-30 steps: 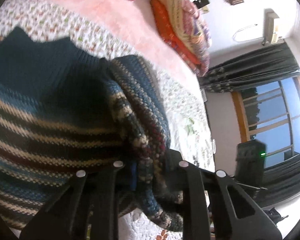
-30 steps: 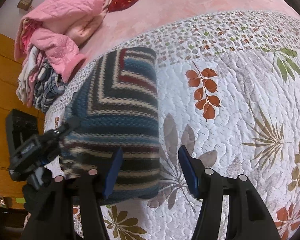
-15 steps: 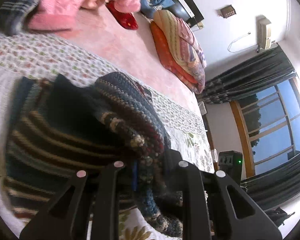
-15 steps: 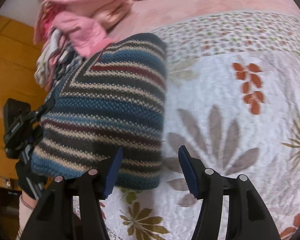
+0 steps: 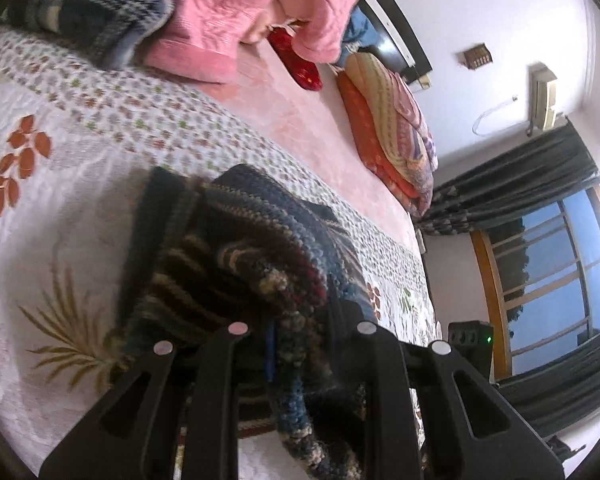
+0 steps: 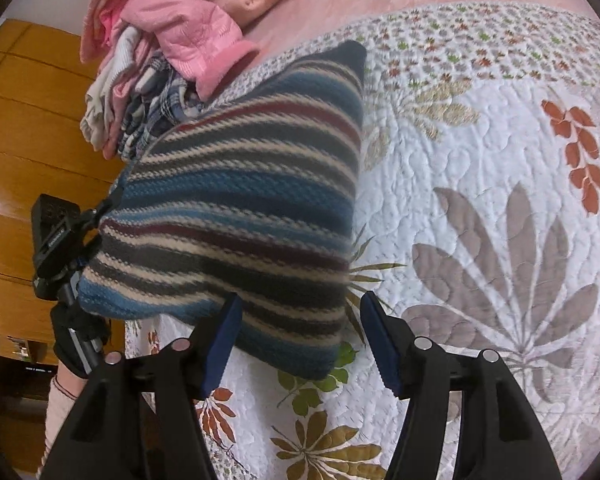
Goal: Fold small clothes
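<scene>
Left claw (image 5: 300,336) clamps striped sweater (image 6: 244,208), long axis diagonal

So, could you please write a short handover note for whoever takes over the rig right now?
Left gripper: shut on the striped knit sweater, holding the folded bundle up off the quilt.
Right gripper: open, empty, just below the sweater's lower edge.
Done: sweater looks folded into a compact bundle.
Left: set it down neatly, then take the next piece from the clothes pile at the quilt's far edge.
</scene>
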